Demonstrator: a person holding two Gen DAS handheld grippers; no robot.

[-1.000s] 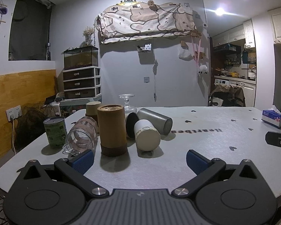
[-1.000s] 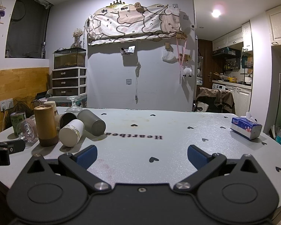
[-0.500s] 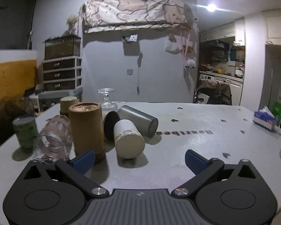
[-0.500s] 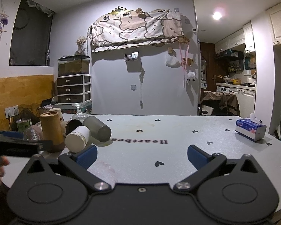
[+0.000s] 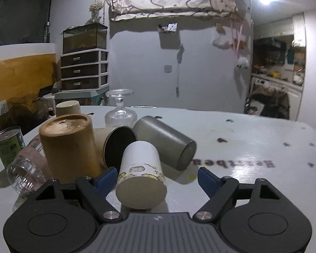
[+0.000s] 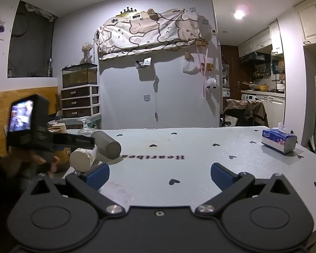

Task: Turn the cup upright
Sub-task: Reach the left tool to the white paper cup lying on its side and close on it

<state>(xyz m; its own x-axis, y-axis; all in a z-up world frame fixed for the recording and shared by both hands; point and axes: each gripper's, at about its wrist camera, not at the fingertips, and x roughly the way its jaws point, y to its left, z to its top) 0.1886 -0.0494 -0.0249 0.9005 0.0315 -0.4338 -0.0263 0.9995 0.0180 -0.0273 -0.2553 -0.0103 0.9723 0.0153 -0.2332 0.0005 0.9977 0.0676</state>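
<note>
A white paper cup (image 5: 141,175) lies on its side on the grey table, its base toward my left wrist camera. It also shows in the right wrist view (image 6: 83,158). My left gripper (image 5: 158,178) is open, its blue fingers on either side of the cup's base end, not closed on it. A grey metal cup (image 5: 166,142) lies on its side just behind it. My right gripper (image 6: 159,174) is open and empty over bare table, to the right of the cups.
A tall brown tube (image 5: 69,147) stands left of the white cup. A black-lidded tube (image 5: 120,147), a clear glass on its side (image 5: 27,168), a green can (image 5: 8,145), an inverted goblet (image 5: 120,111) and a beige cup (image 5: 67,108) crowd around. A tissue box (image 6: 279,140) sits far right.
My left gripper has moved forward and right, so the white cup now lies between its open fingers. In the right wrist view the left gripper and hand have come in over the cups.
</note>
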